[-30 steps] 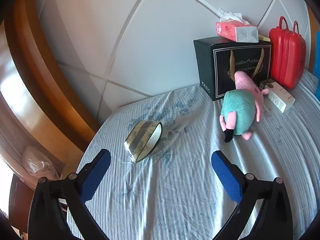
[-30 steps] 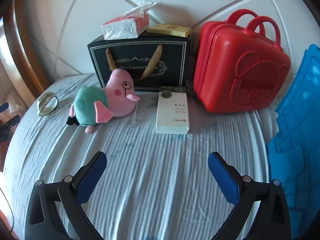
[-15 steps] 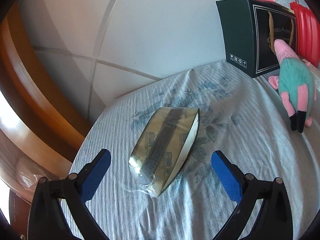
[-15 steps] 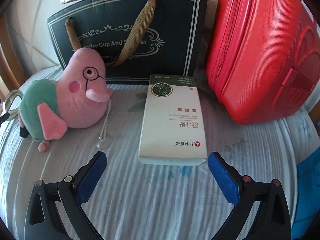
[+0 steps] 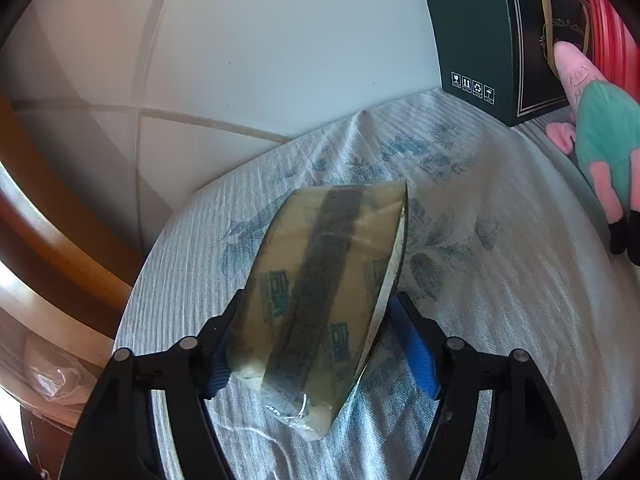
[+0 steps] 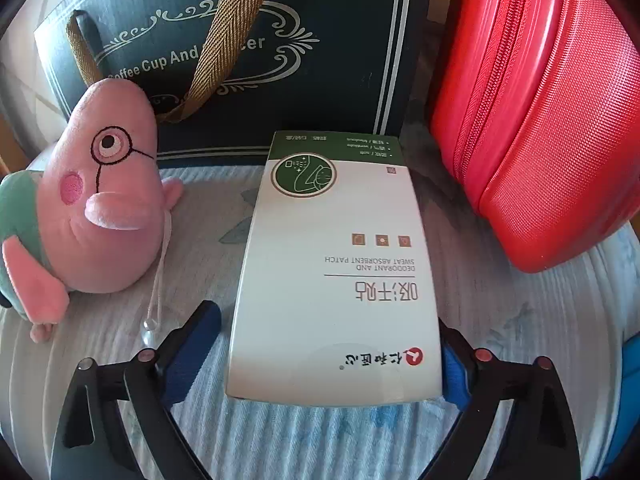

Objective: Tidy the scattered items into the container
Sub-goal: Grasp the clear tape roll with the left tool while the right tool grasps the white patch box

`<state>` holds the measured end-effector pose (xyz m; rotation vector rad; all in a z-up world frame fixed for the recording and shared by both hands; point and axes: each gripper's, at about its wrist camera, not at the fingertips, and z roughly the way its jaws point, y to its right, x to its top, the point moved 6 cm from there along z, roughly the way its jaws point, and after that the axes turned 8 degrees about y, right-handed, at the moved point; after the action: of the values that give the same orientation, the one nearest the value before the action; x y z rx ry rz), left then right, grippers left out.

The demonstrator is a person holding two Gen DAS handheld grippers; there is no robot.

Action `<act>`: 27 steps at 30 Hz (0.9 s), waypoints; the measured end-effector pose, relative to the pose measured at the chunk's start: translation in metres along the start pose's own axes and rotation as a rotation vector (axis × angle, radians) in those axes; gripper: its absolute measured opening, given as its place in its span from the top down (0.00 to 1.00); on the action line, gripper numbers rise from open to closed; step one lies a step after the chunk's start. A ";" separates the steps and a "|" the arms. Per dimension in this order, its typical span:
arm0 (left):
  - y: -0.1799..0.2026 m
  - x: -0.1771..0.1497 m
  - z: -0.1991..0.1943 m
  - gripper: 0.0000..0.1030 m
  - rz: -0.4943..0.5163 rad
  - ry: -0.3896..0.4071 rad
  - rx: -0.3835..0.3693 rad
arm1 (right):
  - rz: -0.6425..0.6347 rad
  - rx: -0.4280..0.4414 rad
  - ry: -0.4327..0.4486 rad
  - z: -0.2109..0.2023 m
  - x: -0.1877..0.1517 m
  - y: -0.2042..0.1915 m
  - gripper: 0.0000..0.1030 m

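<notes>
A roll of clear packing tape point(image 5: 320, 292) stands on edge on the striped bedsheet point(image 5: 500, 280). My left gripper point(image 5: 320, 344) has closed in on it, a blue pad on each side of the roll. A white and green carton point(image 6: 336, 264) lies flat on the sheet in the right wrist view. My right gripper point(image 6: 328, 340) straddles its near end; the right pad touches the carton's side, and the left finger point(image 6: 192, 344) stands a little apart from it. A pink plush pig point(image 6: 100, 204) lies to the carton's left and also shows in the left wrist view point(image 5: 600, 140).
A dark gift bag point(image 6: 240, 48) with gold handles stands behind the carton against the wall; it also shows in the left wrist view point(image 5: 500, 40). A red hard-shell case point(image 6: 540, 100) stands at the right. A blue object point(image 6: 628, 364) sits at the far right edge. A wooden frame point(image 5: 52, 240) borders the bed at left.
Both grippers moved forward and narrowed. The left went from open in front of the tape to gripping it. The right closed around the carton's near end.
</notes>
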<state>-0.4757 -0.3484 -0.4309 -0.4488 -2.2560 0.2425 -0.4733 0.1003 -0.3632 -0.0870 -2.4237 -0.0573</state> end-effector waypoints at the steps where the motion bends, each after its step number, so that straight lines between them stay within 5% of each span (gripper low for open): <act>1: 0.000 0.001 -0.001 0.52 -0.006 0.003 -0.005 | 0.002 0.000 0.002 -0.001 0.001 -0.001 0.17; 2: 0.001 0.001 -0.003 0.59 -0.013 0.002 -0.010 | 0.003 0.000 0.003 -0.003 0.001 -0.002 0.25; 12: 0.015 -0.009 -0.021 0.59 -0.072 -0.010 -0.016 | 0.036 0.003 -0.027 -0.022 -0.015 -0.001 0.25; 27: 0.072 -0.049 -0.118 0.59 -0.178 -0.053 0.062 | 0.060 0.019 -0.105 -0.116 -0.104 -0.014 0.26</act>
<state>-0.3395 -0.2986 -0.4097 -0.2094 -2.3164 0.2344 -0.3205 0.0737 -0.3447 -0.1573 -2.5242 -0.0031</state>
